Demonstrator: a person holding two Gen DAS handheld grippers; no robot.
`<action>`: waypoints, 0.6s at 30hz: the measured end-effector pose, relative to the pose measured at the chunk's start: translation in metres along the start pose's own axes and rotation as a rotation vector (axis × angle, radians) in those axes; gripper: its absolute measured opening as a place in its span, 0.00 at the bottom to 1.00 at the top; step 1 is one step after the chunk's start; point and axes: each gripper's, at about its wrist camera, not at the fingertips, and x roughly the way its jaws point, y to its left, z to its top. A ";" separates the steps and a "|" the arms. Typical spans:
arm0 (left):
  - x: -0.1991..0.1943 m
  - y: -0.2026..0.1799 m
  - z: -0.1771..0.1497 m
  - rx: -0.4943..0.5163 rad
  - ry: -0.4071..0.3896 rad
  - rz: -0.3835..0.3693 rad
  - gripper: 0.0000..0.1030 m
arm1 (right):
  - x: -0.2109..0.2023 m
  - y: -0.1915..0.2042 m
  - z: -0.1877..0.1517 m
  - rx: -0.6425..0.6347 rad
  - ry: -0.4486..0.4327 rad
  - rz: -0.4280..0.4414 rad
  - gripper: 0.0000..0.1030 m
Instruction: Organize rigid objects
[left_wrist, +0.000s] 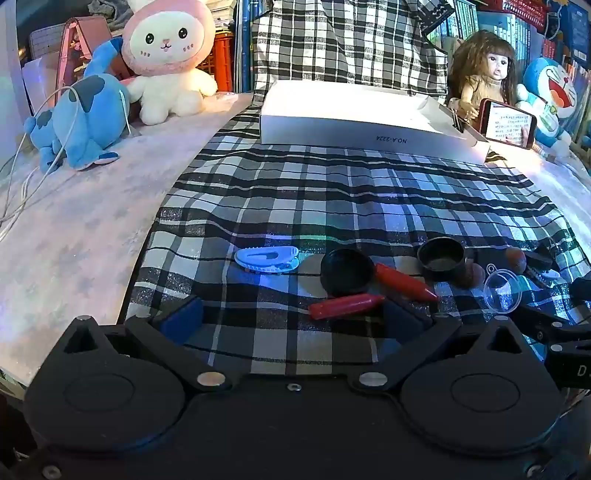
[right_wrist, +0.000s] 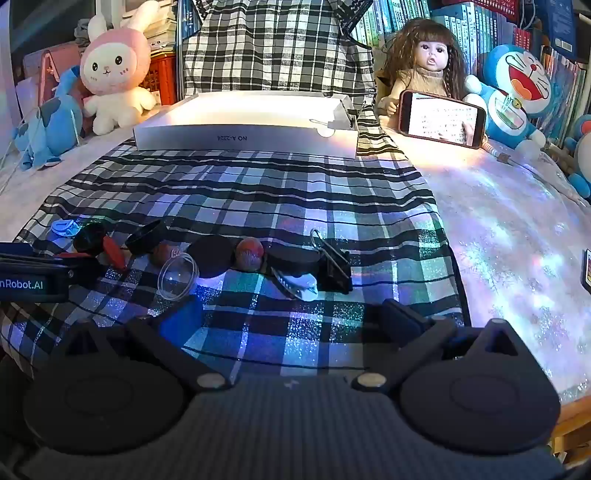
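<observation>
Cloth (left_wrist: 332, 192) lies on desk (left_wrist: 74, 236). Box (left_wrist: 354, 114) sits at cloth's far edge. Near edge: row of small items. Left to right in left wrist view: clip (left_wrist: 266, 259), lid (left_wrist: 346, 272), two crayons (left_wrist: 345, 305) touching lid, cup (left_wrist: 440, 258), nuts (left_wrist: 472, 274), clear dish (left_wrist: 502, 291). In right wrist view, binder clip (right_wrist: 334, 266) ends the row at right. Doll (right_wrist: 424, 70) with phone (right_wrist: 441, 119) right of box; rabbit (left_wrist: 168, 59) left.

Black-and-white plaid cloth (left_wrist: 332, 192); red crayons (left_wrist: 345, 305); white box (left_wrist: 354, 125).
</observation>
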 end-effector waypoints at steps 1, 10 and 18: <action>0.000 0.000 0.000 0.002 -0.005 0.002 1.00 | 0.000 0.000 0.000 -0.001 -0.001 -0.001 1.00; -0.001 -0.001 -0.013 0.020 0.001 -0.008 1.00 | 0.000 0.001 0.000 -0.002 0.000 -0.002 1.00; -0.001 0.000 -0.002 0.019 0.036 -0.010 1.00 | 0.000 0.001 0.000 -0.002 0.001 -0.002 1.00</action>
